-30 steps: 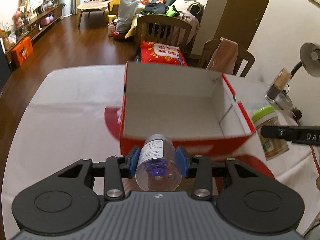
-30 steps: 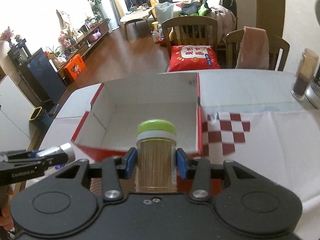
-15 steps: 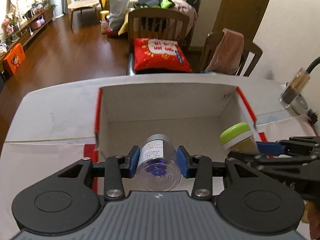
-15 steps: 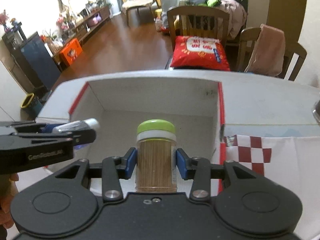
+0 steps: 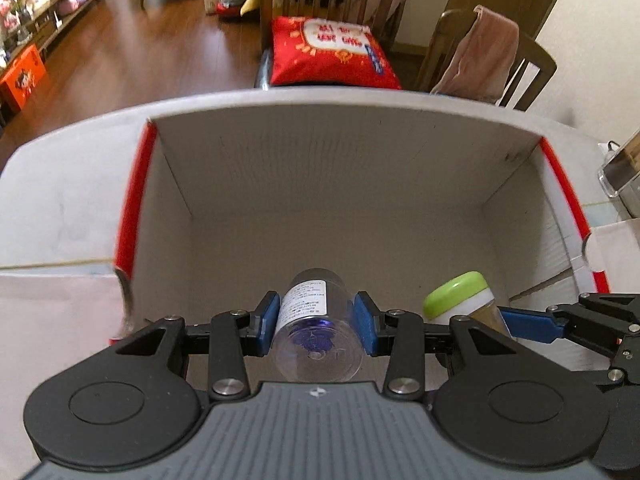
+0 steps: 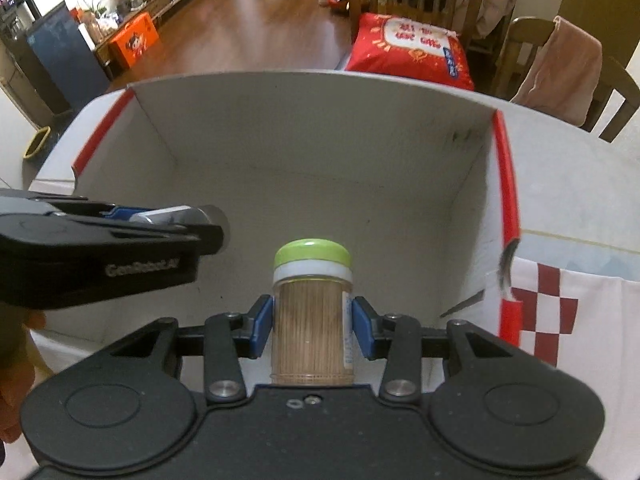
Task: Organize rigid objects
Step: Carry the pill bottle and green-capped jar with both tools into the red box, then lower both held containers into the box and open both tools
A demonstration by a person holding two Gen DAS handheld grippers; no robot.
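Note:
My left gripper [image 5: 317,320] is shut on a clear plastic bottle [image 5: 314,328] with a white label, held lying along the fingers over the near part of an open cardboard box [image 5: 360,152] with red outer walls and a bare grey inside. My right gripper [image 6: 313,326] is shut on a toothpick jar [image 6: 313,320] with a green lid, upright, inside the same box [image 6: 280,128]. The jar [image 5: 460,300] shows to the right in the left wrist view. The left gripper [image 6: 192,220] shows at the left in the right wrist view.
The box stands on a white table [image 5: 60,208]. A red-and-white checked cloth [image 6: 552,320] lies right of the box. A tall clear jar [image 5: 620,164] stands at the table's far right. Wooden chairs with a red cushion [image 5: 332,52] stand beyond the table.
Both grippers have moved forward over the box's near wall, so the bottle and the jar now hang inside the box. Both grips are unchanged.

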